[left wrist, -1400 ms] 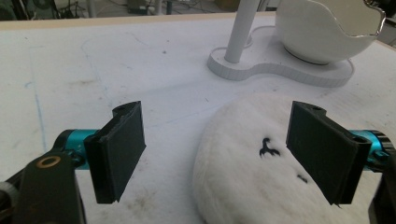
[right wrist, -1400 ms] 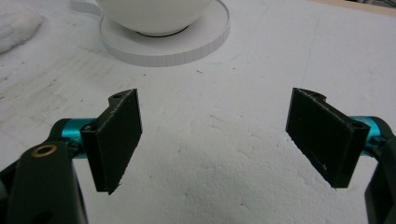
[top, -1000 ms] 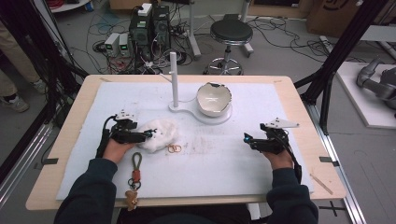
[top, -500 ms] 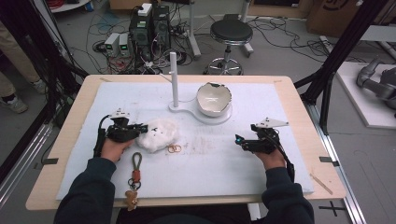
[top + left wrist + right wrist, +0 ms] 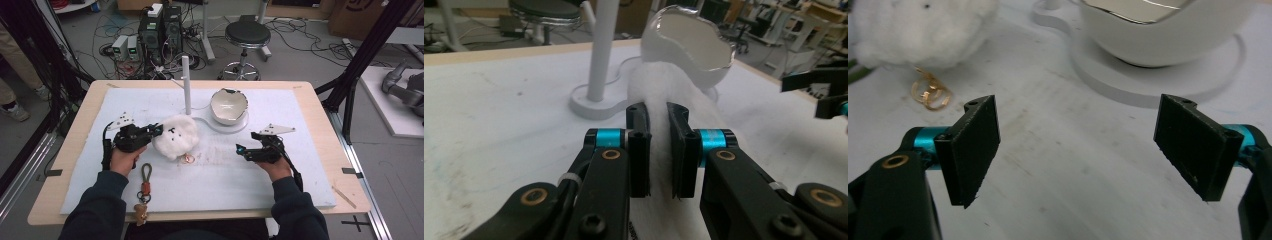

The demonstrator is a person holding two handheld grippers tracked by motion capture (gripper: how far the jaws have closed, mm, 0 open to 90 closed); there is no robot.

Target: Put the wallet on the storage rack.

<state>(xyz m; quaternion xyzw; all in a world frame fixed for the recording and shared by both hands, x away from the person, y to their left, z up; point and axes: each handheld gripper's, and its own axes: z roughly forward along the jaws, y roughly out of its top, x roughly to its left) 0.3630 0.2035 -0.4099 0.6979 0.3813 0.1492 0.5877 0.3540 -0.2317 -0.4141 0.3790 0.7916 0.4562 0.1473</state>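
Note:
A white fluffy plush toy (image 5: pixel 176 136) with small dark eyes sits left of centre on the white mat, gold rings (image 5: pixel 189 159) hanging at its lower edge. My left gripper (image 5: pixel 156 131) is shut on the plush (image 5: pixel 658 100), whose fur is pinched between the jaws in the left gripper view. My right gripper (image 5: pixel 241 150) stands open over bare mat at centre right, apart from the plush (image 5: pixel 918 30) and the gold rings (image 5: pixel 930 92). A white egg-shaped bowl (image 5: pixel 229 106) stands on a white base (image 5: pixel 212 123) with an upright white post (image 5: pixel 186 85).
A keychain with a brown strap and a small figure (image 5: pixel 143 192) lies near the table's front edge by the left forearm. The wooden table edge (image 5: pixel 320 107) frames the mat. A stool (image 5: pixel 245 35) and electronics with cables sit on the floor beyond.
My left gripper has closed in on the plush and taken hold of it. My right gripper has moved left toward the middle of the mat.

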